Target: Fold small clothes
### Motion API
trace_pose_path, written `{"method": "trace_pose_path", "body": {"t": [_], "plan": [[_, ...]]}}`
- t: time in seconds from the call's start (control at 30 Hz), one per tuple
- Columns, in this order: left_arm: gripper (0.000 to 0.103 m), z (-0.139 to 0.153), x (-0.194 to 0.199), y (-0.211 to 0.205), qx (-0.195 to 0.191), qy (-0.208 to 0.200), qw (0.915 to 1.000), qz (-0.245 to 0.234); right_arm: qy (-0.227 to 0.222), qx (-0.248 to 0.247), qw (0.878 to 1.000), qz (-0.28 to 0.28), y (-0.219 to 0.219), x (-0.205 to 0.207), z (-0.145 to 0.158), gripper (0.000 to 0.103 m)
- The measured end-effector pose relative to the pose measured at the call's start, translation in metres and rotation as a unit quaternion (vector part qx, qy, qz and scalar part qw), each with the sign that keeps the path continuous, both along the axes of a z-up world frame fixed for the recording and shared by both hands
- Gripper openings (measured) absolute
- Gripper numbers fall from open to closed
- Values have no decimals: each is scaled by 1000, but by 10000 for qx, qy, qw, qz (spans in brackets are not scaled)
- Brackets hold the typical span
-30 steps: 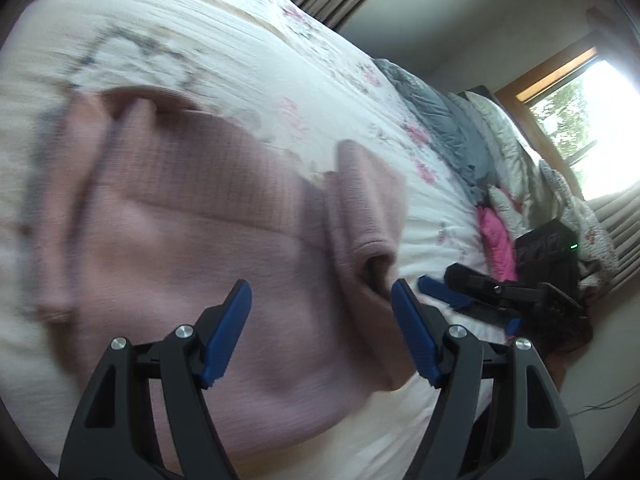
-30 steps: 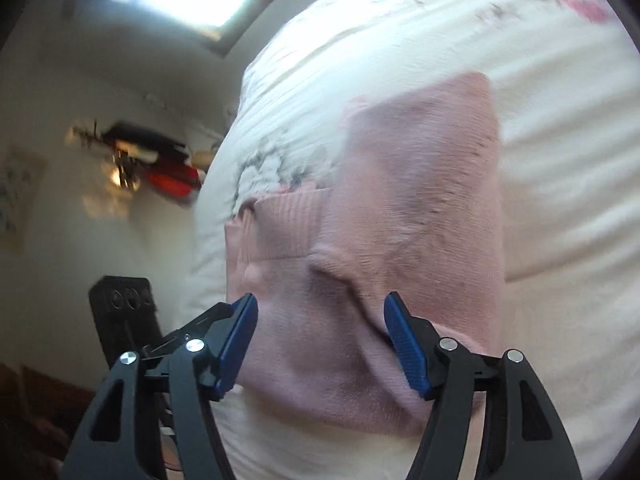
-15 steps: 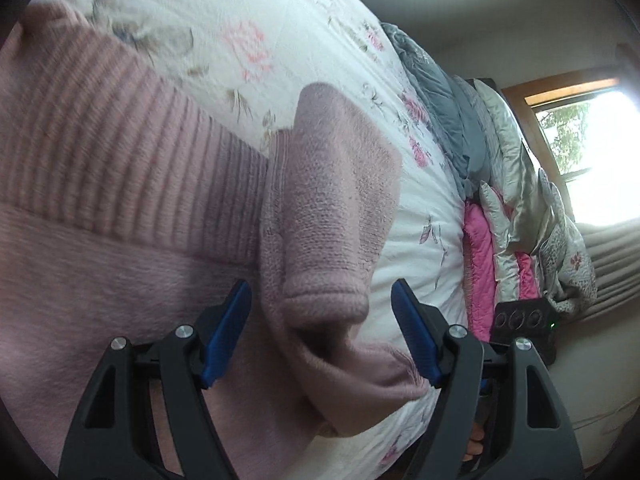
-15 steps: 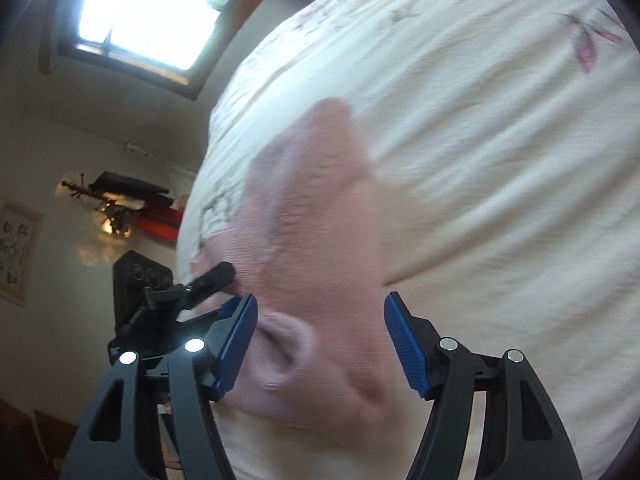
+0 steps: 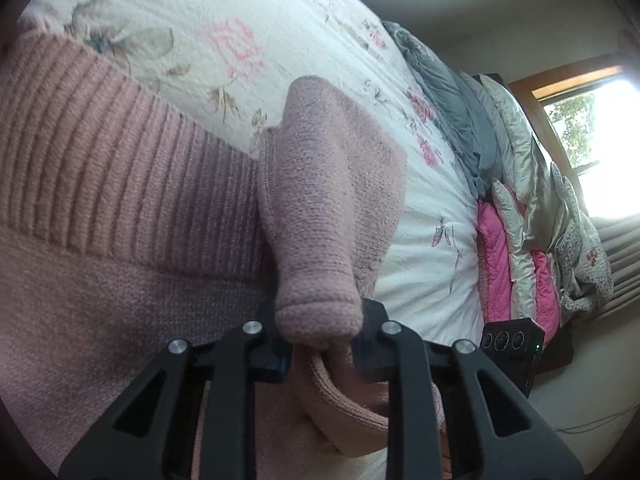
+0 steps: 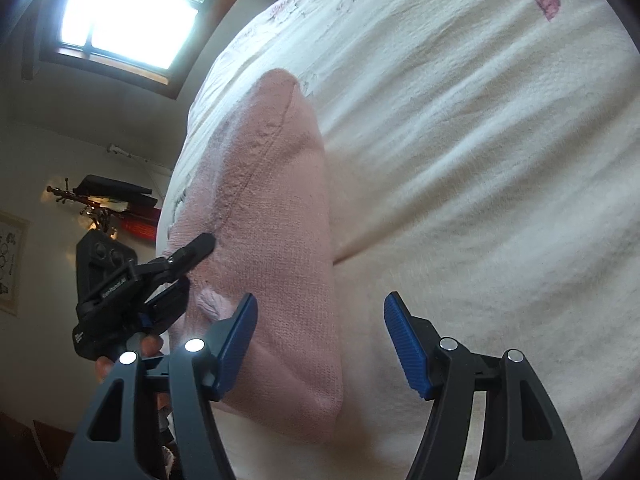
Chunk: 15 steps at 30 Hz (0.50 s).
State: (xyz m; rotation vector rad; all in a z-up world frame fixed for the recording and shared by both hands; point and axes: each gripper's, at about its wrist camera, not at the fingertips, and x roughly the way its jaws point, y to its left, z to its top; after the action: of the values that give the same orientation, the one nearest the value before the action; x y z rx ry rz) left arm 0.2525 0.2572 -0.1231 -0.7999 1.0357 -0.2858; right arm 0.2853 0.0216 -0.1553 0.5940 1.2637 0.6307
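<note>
A pink knitted sweater (image 5: 120, 208) lies spread on a bed covered by a cream bedspread (image 5: 208, 28) printed with pink flowers. The left hand-held gripper (image 5: 320, 344) is closed tight on the cuff end of one sleeve (image 5: 320, 208) — the knit bulges up between its black jaws, and the sleeve runs away from the camera across the sweater's ribbed hem band. Beyond the sleeve, along the far edge of the bed, sits a heap of bedding: a grey blanket (image 5: 452, 104), pale satin pillows (image 5: 516, 148) and a bright pink quilt (image 5: 494, 256). A black device with three round lenses and a small green light (image 5: 512, 340) stands at the bed's edge, and a window (image 5: 592, 120) glows at the right.

From the right wrist view, the right hand-held gripper (image 6: 320, 344) is spread wide, gripping nothing; its left blue pad rests against a folded edge of the sweater (image 6: 280, 240), while the right pad hangs over bare bedspread (image 6: 480, 160). The left hand-held gripper (image 6: 188, 256) appears at the left of this view — held by a person's fingers (image 6: 148, 348) — pinching the sweater's fabric. A bright window (image 6: 128, 4) sits high on the wall behind it.
</note>
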Motion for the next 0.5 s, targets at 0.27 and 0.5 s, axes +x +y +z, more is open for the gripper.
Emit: {"method": "trace_pose_path", "body": {"t": [0.27, 0.5], "plan": [[18, 58, -44, 35, 106, -907, 9958, 4, -173, -4, 9998, 15, -2, -13, 5, 67], [18, 88, -81, 97, 293, -1081, 9934, 248, -267, 72, 9991, 335, 28, -26, 9, 68]]}}
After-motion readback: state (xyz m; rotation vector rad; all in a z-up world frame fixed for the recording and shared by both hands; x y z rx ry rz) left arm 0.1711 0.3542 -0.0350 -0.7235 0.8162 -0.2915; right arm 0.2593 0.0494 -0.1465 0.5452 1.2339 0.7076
